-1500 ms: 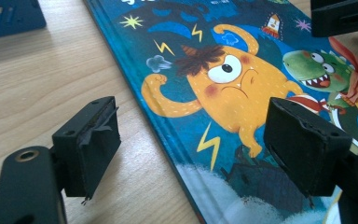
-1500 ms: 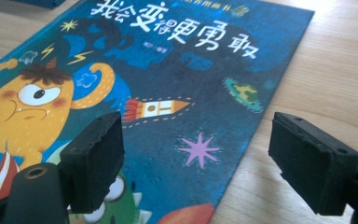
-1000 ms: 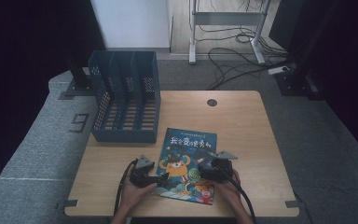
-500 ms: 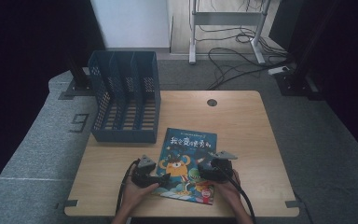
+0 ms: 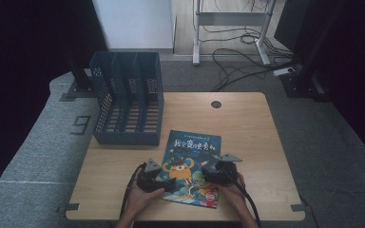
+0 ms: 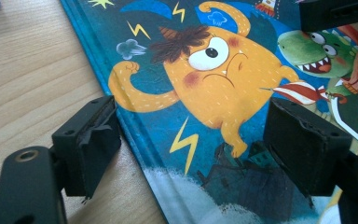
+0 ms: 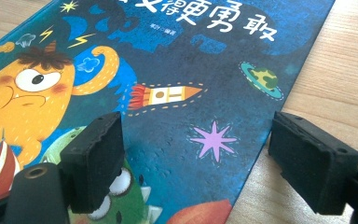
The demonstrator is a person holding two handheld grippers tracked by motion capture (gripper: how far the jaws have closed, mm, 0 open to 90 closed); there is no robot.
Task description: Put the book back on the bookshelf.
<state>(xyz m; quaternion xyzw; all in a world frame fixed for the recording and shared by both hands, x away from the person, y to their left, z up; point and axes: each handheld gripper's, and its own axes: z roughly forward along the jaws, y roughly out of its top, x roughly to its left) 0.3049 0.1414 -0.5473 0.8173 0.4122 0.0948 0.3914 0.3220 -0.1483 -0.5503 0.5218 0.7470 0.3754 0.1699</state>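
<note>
We see a blue picture book (image 5: 191,167) lying flat on the wooden table (image 5: 247,128), in the lower middle of the high view. Its cover shows a yellow one-eyed monster, a green dinosaur, a rocket and a purple star.

The left gripper (image 5: 151,177) sits at the lower left edge of the book. In the left gripper view its jaws are wide apart: one jaw is over the bare wood at the lower left of the frame, the other is over the cover at the right. The book's edge runs between them.

The right gripper (image 5: 217,171) sits at the book's lower right side. Its jaws are wide too, one over the cover and one over the wood.

A dark blue file rack (image 5: 126,103) stands on the table in the upper left, apart from the book.
</note>
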